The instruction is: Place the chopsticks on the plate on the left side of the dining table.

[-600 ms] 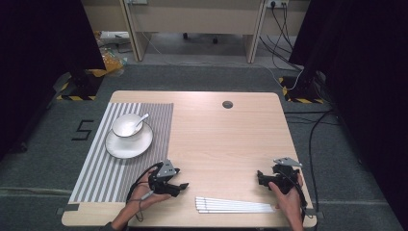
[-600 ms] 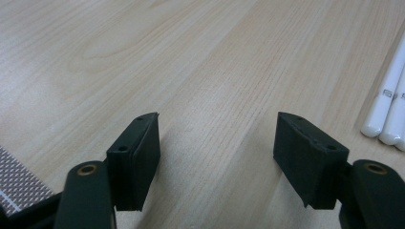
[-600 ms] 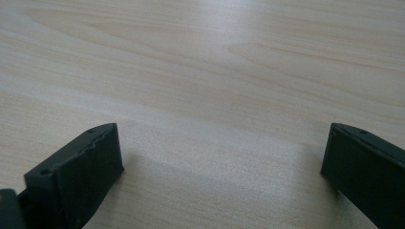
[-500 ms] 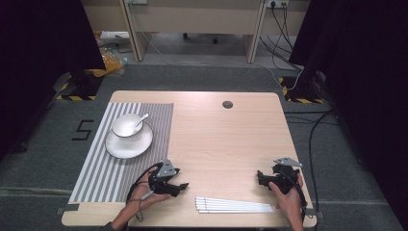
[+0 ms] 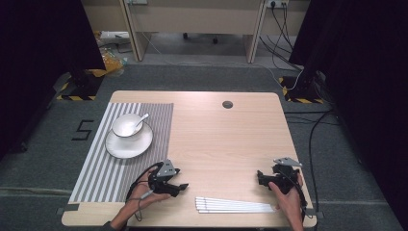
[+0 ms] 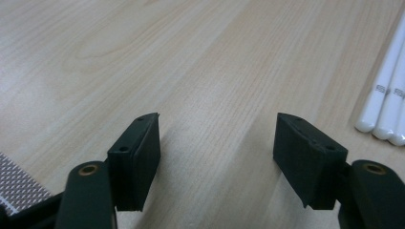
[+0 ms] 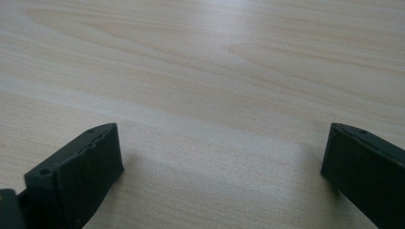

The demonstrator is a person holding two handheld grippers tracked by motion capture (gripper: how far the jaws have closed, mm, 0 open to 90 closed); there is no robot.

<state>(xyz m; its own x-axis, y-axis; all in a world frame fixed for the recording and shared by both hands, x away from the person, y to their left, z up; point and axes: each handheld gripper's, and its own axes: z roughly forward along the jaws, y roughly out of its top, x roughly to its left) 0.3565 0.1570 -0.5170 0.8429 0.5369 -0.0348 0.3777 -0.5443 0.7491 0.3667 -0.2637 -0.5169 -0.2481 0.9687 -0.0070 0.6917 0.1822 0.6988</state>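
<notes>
Several white chopsticks (image 5: pixel 234 206) lie side by side near the table's front edge; their rounded ends (image 6: pixel 387 102) reach into the left gripper view at the right. My left gripper (image 5: pixel 182 188) rests low on the wood just left of them, open, with bare tabletop between its pads (image 6: pixel 217 143). My right gripper (image 5: pixel 260 177) sits at the front right, just above the chopsticks' right ends, and stands open over bare wood (image 7: pixel 222 152). A white bowl (image 5: pixel 127 125) with a spoon (image 5: pixel 141 120) sits on a white plate (image 5: pixel 129 143) on the striped placemat (image 5: pixel 122 154).
The wooden table (image 5: pixel 216 139) has a round cable hole (image 5: pixel 227 104) at the back. A corner of the placemat (image 6: pixel 16 183) lies beside the left gripper. Cables and desk legs stand on the floor beyond the table.
</notes>
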